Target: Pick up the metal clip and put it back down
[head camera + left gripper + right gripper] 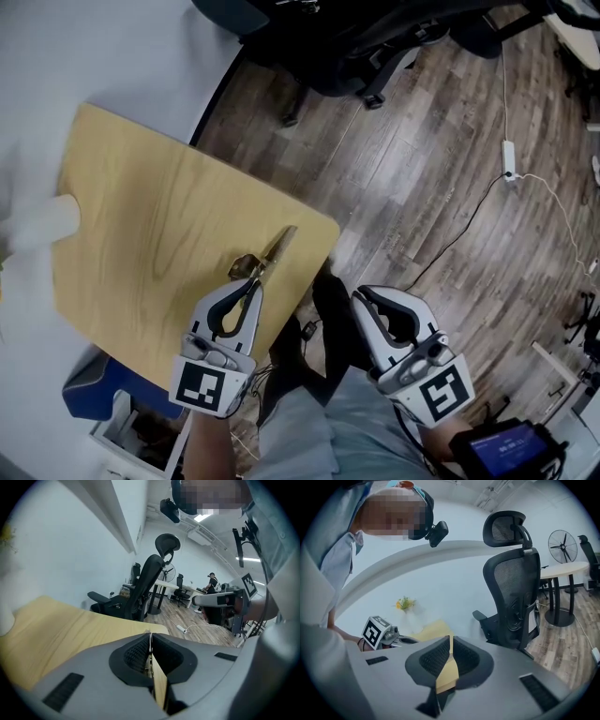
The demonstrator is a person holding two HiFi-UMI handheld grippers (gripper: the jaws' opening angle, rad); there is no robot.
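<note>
The metal clip (272,251), brass-coloured and thin, lies over the right part of the wooden table (141,244), near its corner. My left gripper (253,281) is shut on the clip's near end. In the left gripper view a thin metal edge (149,654) shows squeezed between the black ribbed pads of the left gripper (150,637). Whether the clip touches the tabletop I cannot tell. My right gripper (359,298) hovers off the table's right edge, above the floor. Its jaws are shut and, in the right gripper view, the right gripper (450,641) has nothing between them.
A white object (37,220) sits at the table's left edge. A blue bin (94,389) stands under the table's near side. Black office chairs (347,56) stand beyond the table, and a power strip with its cable (509,159) lies on the wooden floor.
</note>
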